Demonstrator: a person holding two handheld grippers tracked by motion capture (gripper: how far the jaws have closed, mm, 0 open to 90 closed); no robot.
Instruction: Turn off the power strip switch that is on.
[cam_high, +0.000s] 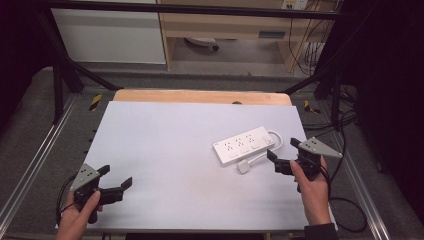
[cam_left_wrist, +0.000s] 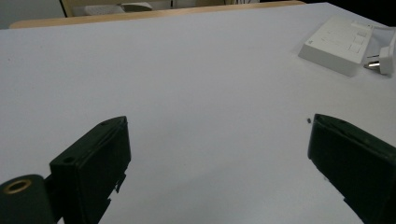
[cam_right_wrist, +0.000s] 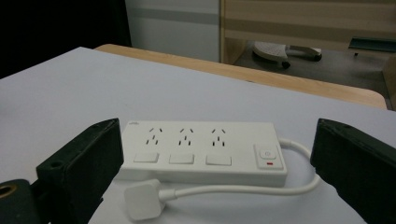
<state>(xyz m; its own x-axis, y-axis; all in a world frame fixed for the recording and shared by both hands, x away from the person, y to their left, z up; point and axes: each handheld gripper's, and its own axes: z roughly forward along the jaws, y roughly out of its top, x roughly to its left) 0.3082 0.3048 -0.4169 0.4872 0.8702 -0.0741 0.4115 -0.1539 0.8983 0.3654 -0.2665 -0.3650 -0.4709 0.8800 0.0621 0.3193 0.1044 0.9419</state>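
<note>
A white power strip with three socket groups and switches lies on the pale mat at centre right, its cord looping round to a white plug just in front of it. My right gripper is held open right beside the strip, facing it; in the right gripper view the strip and plug lie between the wide-apart jaws. My left gripper is open near the front left corner, over bare mat. In the left gripper view the strip and plug sit far off at top right.
The pale mat covers a wooden table whose far edge shows. Black frame bars and cables run along the right side. Beyond the table stand a cabinet and shelf unit.
</note>
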